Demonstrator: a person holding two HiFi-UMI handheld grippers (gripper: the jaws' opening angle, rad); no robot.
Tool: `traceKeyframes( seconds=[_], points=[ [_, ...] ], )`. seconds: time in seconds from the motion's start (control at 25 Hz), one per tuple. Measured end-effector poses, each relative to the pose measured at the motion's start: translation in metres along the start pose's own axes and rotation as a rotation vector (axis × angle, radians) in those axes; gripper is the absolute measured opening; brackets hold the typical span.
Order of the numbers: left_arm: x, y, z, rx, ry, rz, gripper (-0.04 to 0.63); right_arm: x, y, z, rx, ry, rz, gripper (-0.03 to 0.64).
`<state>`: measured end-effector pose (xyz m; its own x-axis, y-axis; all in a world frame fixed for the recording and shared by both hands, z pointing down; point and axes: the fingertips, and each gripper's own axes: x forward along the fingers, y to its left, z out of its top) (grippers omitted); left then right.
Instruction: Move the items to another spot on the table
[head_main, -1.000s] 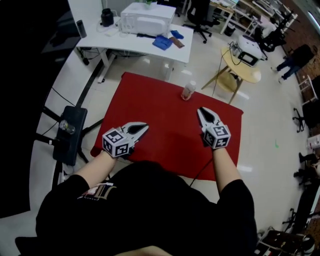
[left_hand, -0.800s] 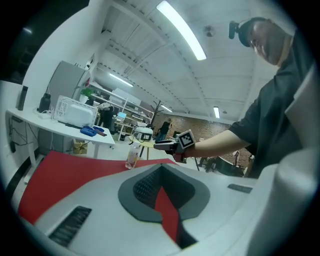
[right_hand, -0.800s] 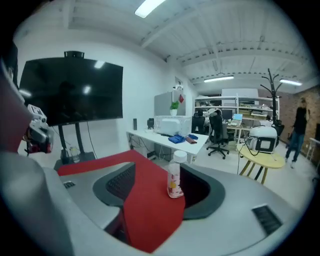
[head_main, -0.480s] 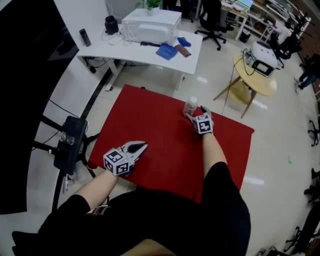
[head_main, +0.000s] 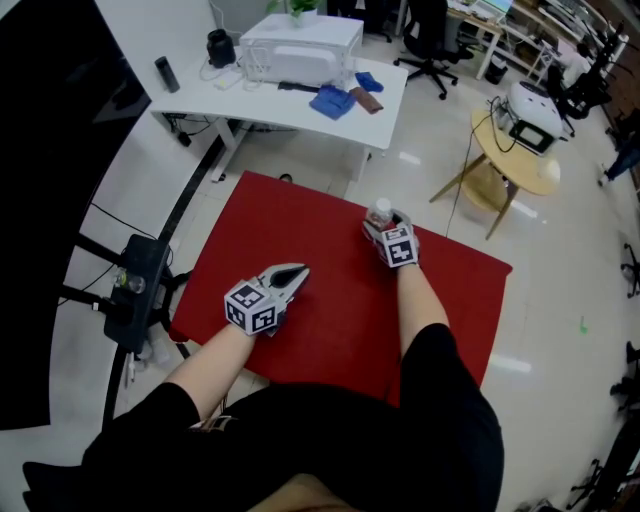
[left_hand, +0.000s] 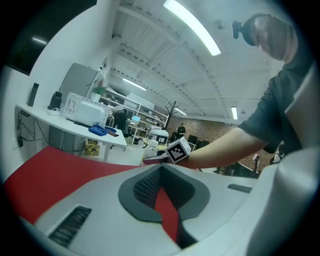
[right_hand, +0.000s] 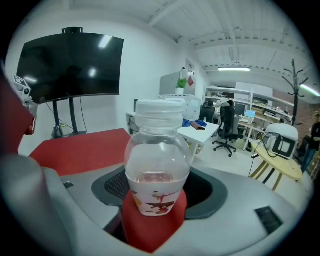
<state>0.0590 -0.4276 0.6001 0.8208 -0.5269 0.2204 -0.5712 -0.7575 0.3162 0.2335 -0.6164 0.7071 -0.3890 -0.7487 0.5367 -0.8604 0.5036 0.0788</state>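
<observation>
So this is the grab stage of the move. The bottle (head_main: 379, 211) stands upright at the far edge of the red desk (head_main: 300, 230), a bit toward the desk's far right corner. It's clear plastic with a white cap and a printed label, and there's a little pinkish liquid in it.

The right gripper (head_main: 383, 225) has reached out to that far edge and has the bottle sitting right between its fingers. They're apart but closing in on it. From the right gripper view I'd say the pads aren't actually squeezing the plastic yet, though it's close.

The left gripper (head_main: 297, 271) is parked over the near left part of the desk with its fingers together and nothing in them, so it's basically just waiting.

My guess for the next bit is to finish the squeeze around the label band, lift straight up, and carry it to some open part of the desk. The bottle is light and round, so an off-centre pinch could tip it or let it slip.
</observation>
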Motion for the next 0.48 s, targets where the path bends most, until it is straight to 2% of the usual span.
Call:
traceKeyframes(
  seconds=[0.12, 0.48],
  points=[
    [0.016, 0.001, 0.001, -0.01, -0.009, -0.002, -0.006, -0.003, 0.0, 0.0, -0.006, -0.009, 0.015, 0.31],
    [0.07, 0.012, 0.024, 0.024, -0.049, 0.012, -0.006, -0.029, 0.002, -0.002, -0.021, -0.025, 0.046, 0.304]
  ],
)
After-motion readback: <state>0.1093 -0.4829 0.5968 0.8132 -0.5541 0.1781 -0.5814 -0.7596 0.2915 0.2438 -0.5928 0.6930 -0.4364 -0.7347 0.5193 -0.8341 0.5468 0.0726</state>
